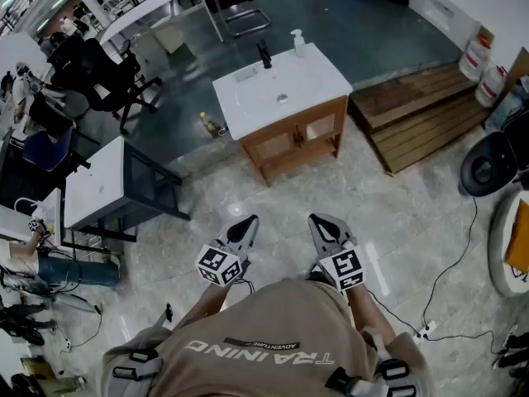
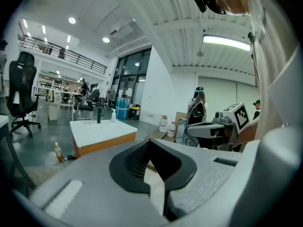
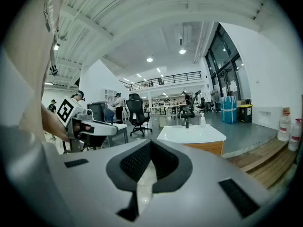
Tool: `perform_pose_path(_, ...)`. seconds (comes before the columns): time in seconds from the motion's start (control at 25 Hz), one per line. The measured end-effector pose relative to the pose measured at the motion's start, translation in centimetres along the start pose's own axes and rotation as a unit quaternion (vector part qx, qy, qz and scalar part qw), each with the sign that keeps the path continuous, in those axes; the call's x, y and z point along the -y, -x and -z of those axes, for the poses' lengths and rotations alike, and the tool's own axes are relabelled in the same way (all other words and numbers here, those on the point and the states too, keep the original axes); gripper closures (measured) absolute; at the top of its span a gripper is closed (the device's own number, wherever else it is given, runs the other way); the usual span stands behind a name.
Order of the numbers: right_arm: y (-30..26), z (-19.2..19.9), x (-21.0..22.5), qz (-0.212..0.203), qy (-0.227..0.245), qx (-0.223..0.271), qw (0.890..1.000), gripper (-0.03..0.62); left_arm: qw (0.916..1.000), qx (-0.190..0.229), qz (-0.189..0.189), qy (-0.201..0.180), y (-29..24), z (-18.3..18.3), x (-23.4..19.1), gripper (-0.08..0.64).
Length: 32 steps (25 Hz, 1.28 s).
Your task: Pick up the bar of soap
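The person stands on the floor well apart from the bench [image 1: 318,79], and both tools are held close to the body and aim toward it. The left tool [image 1: 246,222] is closed, its jaws meeting at the tips with nothing between them. The right tool [image 1: 322,220] is closed and empty in the same way. The bar of soap is not in any tool. I judge it is the pale flat thing [image 1: 245,74] on the left part of the bench top, but from here it is too small to be sure. A black tap [image 1: 264,55] stands at the back edge of the bench, and a pump bottle [image 1: 297,41] stands near the tap, at its right. The approach has not begun, so several things can go wrong. If the jaws are not opened before the reach, they will only push the soap along the top or into the basin [image 1: 283,98]. A bar of soap is probably slippery, so a hard squeeze may shoot it out. The pump bottle could be taken by mistake. A cable [image 1: 450,263] lies on the floor to the right of the bench and may catch a foot.
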State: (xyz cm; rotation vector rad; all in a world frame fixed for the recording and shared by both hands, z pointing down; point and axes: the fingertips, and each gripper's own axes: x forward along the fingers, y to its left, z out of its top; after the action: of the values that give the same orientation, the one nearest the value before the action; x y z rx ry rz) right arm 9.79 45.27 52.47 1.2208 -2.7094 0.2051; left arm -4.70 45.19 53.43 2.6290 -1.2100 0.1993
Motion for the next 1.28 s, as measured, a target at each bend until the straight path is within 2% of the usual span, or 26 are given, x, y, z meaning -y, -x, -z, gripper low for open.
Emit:
perform_pose_path(0.12,-0.3,-0.1,1.6,-0.018,-0.001,0.001,1.000,0.595,0.9997,0.002,-0.013,0.019,-1.4,0.1,0.0,0.560)
perform_pose_path(0.24,-0.6,0.0,3.1,-0.033,-0.004,-0.001,0.999,0.595,0.9995,0.001,-0.025,0.022,-2.9,-0.1,0.0,0.560)
perform_pose_path(0.48,-1.8,0.2,6.1,-0.049,-0.011,0.004,0.999,0.595,0.9975,0.030,-0.058,0.026,-5.0,-2.0,-1.0,0.560)
perform_pose_path(0.6,-2.9,0.6,6.3,-0.061,-0.013,0.002,0.998,0.595,0.9970,0.021,-0.072,0.022,-4.8,-2.0,-1.7,0.560)
perform_pose_path(0.8,-5.1,1.6,6.5,-0.080,-0.015,-0.012,0.997,0.595,0.9950,0.002,-0.080,0.060,-5.2,-0.4,-4.0,0.560)
perform_pose_path(1.04,-7.7,2.6,7.9,-0.064,-0.028,-0.036,0.997,0.595,0.9942,0.015,-0.087,0.062,-7.7,-0.5,-8.6,0.560)
perform_pose_path(1.28,-12.8,-1.1,10.6,-0.037,-0.005,-0.025,0.999,0.595,0.9967,0.038,-0.061,0.039,-11.3,-3.4,-13.8,0.558)
